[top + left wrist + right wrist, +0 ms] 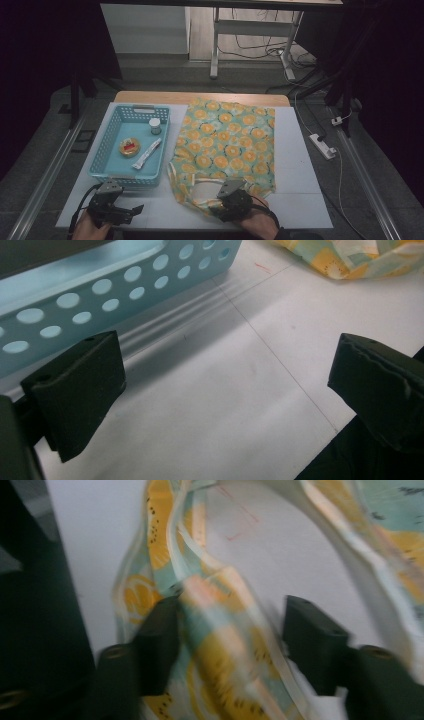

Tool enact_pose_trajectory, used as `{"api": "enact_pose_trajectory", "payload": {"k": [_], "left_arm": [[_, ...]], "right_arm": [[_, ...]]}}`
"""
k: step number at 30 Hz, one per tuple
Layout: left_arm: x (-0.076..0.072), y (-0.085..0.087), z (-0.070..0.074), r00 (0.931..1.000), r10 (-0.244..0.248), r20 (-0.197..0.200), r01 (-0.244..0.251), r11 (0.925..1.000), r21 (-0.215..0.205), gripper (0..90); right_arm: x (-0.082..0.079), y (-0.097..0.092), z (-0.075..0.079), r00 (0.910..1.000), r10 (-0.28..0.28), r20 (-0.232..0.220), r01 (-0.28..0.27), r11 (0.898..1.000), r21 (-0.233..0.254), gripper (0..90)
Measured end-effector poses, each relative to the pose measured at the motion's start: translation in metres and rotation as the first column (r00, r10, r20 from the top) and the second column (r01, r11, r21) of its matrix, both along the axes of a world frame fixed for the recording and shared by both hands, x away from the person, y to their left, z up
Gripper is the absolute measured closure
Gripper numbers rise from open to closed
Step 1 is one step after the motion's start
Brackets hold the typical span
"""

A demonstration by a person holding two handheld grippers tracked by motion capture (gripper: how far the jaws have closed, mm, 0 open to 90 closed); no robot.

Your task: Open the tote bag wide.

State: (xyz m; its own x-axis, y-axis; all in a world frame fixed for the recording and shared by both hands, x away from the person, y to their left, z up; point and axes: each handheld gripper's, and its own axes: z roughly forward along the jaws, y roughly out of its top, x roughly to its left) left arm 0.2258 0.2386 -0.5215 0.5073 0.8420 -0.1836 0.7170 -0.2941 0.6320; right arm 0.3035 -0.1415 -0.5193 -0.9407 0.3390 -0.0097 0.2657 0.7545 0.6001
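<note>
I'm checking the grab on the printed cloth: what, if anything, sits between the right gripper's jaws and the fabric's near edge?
Nothing visible does. In the right gripper view a fold of the orange-print fabric already lies between the right gripper's jaws. The blue basket stands off to the left, clear of it.

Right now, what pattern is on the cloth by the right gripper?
Orange citrus slices on pale green with white trim; the cloth shows best in the high view.

Basket [107,145]: sitting left of your cloth [225,145].
Jar [155,126], tube [147,153], tin [129,147]: lying inside the basket.
</note>
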Motion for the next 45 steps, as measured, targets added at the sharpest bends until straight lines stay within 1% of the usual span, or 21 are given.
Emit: {"api": "enact_pose_trajectory", "payload": {"k": [1,2,3,4,5,6,8,11,16,17,18,19,26,29,33,36,40,41,42,43,45], "left_arm": [[0.0,0.0,0.0,1.0,0.0,-0.001,0.0,1.0,0.0,1.8],[0.0,0.0,0.0,1.0,0.0,-0.001,0.0,1.0,0.0,1.8],[0.0,0.0,0.0,1.0,0.0,-0.001,0.0,1.0,0.0,1.9],[0.0,0.0,0.0,1.0,0.0,-0.002,0.0,1.0,0.0,1.9],[0.0,0.0,0.0,1.0,0.0,-0.002,0.0,1.0,0.0,1.9],[0.0,0.0,0.0,1.0,0.0,-0.001,0.0,1.0,0.0,1.9],[0.0,0.0,0.0,1.0,0.0,-0.003,0.0,1.0,0.0,2.0],[0.0,0.0,0.0,1.0,0.0,-0.003,0.0,1.0,0.0,2.0],[0.0,0.0,0.0,1.0,0.0,-0.003,0.0,1.0,-0.001,2.1],[0.0,0.0,0.0,1.0,0.0,-0.004,0.0,1.0,-0.001,2.1],[0.0,0.0,0.0,1.0,0.0,-0.004,0.0,1.0,-0.001,2.1],[0.0,0.0,0.0,1.0,0.0,-0.005,0.0,1.0,-0.002,2.1],[0.0,0.0,0.0,1.0,0.0,-0.006,0.0,1.0,-0.004,2.2],[0.001,0.0,0.0,1.0,0.001,-0.008,-0.001,1.0,-0.003,2.2],[0.001,0.0,0.0,1.0,0.003,-0.009,-0.003,1.0,-0.005,2.2],[0.001,0.001,0.0,0.9999,0.004,-0.011,-0.004,1.0,-0.005,2.2],[0.001,0.001,0.0,0.9999,0.009,-0.013,-0.009,0.9999,-0.007,2.1],[0.001,0.001,-0.001,0.9999,0.011,-0.012,-0.011,0.9999,-0.008,2.1],[0.001,0.001,-0.001,0.9999,0.012,-0.012,-0.012,0.9999,-0.009,2.2],[0.001,0.001,-0.001,0.9998,0.012,-0.013,-0.012,0.9999,-0.01,2.2],[0.001,0.001,-0.001,0.9998,0.013,-0.013,-0.013,0.9999,-0.01,2.1]], "right_arm": [[0.001,-0.001,0.001,1.0,0.001,-0.005,-0.001,1.0,0.004,60.2],[0.001,-0.001,0.001,1.0,0.001,-0.005,-0.001,1.0,0.004,60.2],[0.002,-0.003,0.001,1.0,0.003,-0.009,-0.003,1.0,0.001,69.6],[0.002,-0.003,0.002,0.9999,0.006,-0.012,-0.006,1.0,0.0,73.7],[0.002,-0.003,0.002,0.9999,0.006,-0.012,-0.006,1.0,0.0,73.7],[0.003,-0.004,0.005,0.9997,0.005,-0.023,-0.004,1.0,0.018,79.3],[0.003,-0.005,0.007,0.9995,0.008,-0.031,-0.007,1.0,0.025,80.8],[0.004,-0.008,0.014,0.9988,0.009,-0.047,-0.006,0.998,0.066,85.3],[0.007,-0.011,0.021,0.9992,0.005,-0.04,-0.001,0.996,0.093,88.0],[0.01,-0.013,0.025,0.999,0.007,-0.045,-0.002,0.994,0.107,88.6],[0.01,-0.013,0.025,0.999,0.007,-0.045,-0.002,0.994,0.107,88.6],[0.012,-0.014,0.03,0.9991,0.012,-0.042,-0.007,0.993,0.115,88.8],[0.022,-0.018,0.039,0.9991,-0.012,-0.041,0.017,0.992,0.123,89.2],[0.034,-0.023,0.044,0.9984,-0.042,-0.037,0.046,0.99,0.135,89.3],[0.045,-0.027,0.049,0.9976,-0.065,-0.025,0.068,0.986,0.15,89.2],[0.052,-0.027,0.052,0.9974,-0.071,-0.014,0.072,0.986,0.151,89.1],[0.07,-0.027,0.057,0.9963,-0.085,-0.011,0.086,0.984,0.155,89.1],[0.07,-0.027,0.057,0.9963,-0.085,-0.011,0.086,0.984,0.155,89.1],[0.078,-0.028,0.058,0.9952,-0.097,-0.011,0.098,0.982,0.161,89.2],[0.078,-0.028,0.058,0.9952,-0.097,-0.011,0.098,0.982,0.161,89.2],[0.085,-0.029,0.059,0.994,-0.109,-0.007,0.109,0.98,0.164,89.2]]}}
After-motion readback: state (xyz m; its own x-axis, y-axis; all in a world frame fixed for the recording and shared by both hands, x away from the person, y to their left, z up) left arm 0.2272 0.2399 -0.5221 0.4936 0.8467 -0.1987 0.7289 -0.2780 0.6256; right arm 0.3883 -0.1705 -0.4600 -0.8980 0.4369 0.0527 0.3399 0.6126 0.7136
